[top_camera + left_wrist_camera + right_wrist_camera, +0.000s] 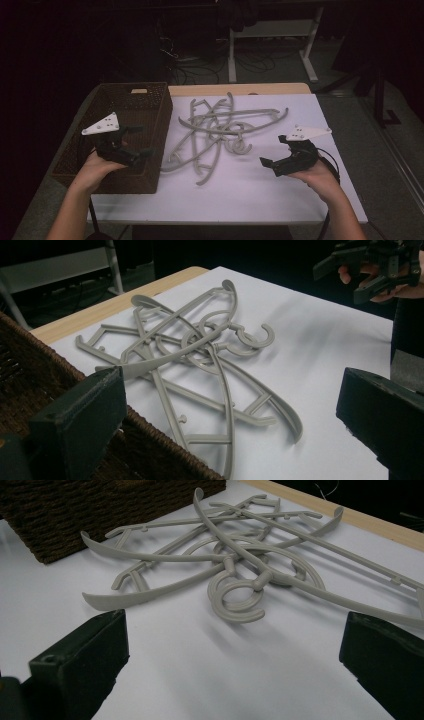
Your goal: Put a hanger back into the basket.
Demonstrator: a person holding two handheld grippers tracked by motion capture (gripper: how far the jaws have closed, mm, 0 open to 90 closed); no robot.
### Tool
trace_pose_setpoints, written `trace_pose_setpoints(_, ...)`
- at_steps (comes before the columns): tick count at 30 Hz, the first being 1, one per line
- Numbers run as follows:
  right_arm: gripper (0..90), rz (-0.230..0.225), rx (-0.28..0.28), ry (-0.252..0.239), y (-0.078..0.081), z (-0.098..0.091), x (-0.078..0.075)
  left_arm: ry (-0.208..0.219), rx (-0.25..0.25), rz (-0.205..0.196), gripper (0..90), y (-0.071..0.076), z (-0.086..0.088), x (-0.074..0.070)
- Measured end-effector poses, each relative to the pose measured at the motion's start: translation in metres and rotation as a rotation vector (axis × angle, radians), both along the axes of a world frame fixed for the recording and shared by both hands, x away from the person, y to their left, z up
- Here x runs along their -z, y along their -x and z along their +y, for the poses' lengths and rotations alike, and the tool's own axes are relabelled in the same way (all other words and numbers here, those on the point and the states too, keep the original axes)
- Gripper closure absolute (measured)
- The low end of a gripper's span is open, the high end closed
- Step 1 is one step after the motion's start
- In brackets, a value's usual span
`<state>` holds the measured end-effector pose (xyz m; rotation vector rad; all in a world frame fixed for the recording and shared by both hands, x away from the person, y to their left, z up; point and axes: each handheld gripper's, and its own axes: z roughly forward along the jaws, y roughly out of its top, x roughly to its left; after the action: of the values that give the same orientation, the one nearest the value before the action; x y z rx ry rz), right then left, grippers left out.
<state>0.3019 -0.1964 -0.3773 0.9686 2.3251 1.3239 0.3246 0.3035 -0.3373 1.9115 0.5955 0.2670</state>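
Observation:
Several grey plastic hangers lie tangled in a heap on the white table top, just right of a brown wicker basket. My left gripper hovers open over the basket's right wall, jaws toward the heap. My right gripper is open too, held above the table right of the heap. In the left gripper view the hangers lie ahead between the wide jaws, with the basket rim below. The right gripper view has the hangers in front of its empty jaws.
The basket looks empty inside as far as I can see. A wooden strip runs along the table's far edge. Behind it stand white desk legs and cables on a dark floor. The other gripper appears far off in the left gripper view.

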Motion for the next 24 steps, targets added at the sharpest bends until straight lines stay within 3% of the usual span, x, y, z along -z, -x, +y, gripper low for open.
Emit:
trace_pose_setpoints(6,0.0,0.006,0.001,0.012,-0.002,0.001,0.002,-0.001,0.004,0.002,0.0,-0.004,-0.008,-0.006)
trace_pose_setpoints(14,0.0,0.019,0.009,0.022,-0.004,0.001,0.004,0.016,0.04,-0.008,0.0,-0.014,-0.039,-0.021)
trace_pose_setpoints(17,0.0,0.019,0.01,0.022,-0.003,0.0,0.004,0.018,0.069,-0.01,0.0,-0.021,-0.064,-0.028)
trace_pose_setpoints(24,0.0,0.018,0.005,0.019,-0.003,-0.002,0.004,0.023,0.1,-0.008,0.0,-0.033,-0.102,-0.029)
